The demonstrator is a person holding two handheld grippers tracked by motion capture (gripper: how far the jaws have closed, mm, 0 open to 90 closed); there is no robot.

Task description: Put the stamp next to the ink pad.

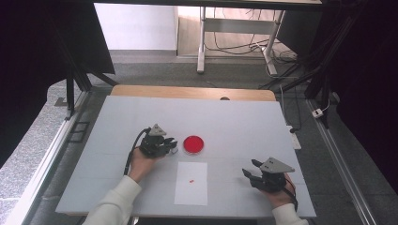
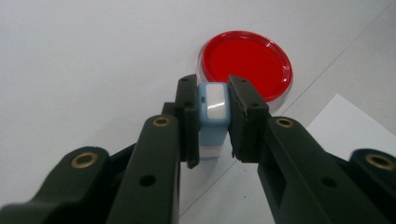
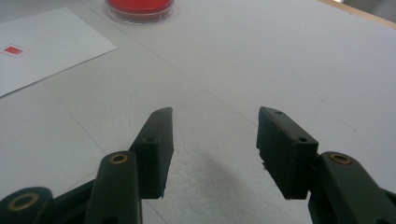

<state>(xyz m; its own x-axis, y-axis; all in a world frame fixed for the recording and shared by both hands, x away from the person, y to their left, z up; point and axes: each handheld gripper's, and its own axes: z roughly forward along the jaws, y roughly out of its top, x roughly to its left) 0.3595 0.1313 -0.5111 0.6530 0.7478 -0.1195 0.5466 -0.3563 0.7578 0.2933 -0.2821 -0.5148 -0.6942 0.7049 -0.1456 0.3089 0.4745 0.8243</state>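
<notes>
the left claw point(image 2: 214, 116) has its jaws pressed in on a small light-blue stamp point(image 2: 213, 109), one jaw on each flat side, so the stamp sits upright between them with its glossy top toward the camera and its working face pointed down and away. that squeeze on the sides is likely chosen so the face stays free to meet a surface. just beyond the claw tips lies the red ink pad point(image 2: 246, 63), a round open dish, close ahead of the stamp but not touching it as far as the left gripper view shows; in the high view the left claw point(image 1: 165, 143) sits right beside the pad point(image 1: 193, 144). to the near right of this claw lies a white sheet point(image 1: 191, 183) with one small red mark point(image 1: 191, 180) on it, which suggests the stamp goes to the pad for ink and then to the paper. the sheet lies between the two hands, within easy reach of the stamping claw. the right claw point(image 3: 214, 140) rests low over the bare table point(image 3: 280, 60) with its jaws apart and nothing between them; in the high view the right claw point(image 1: 253, 174) stays off to the side of the sheet, probably parked clear of the work, or ready to steady the paper if needed.
</notes>
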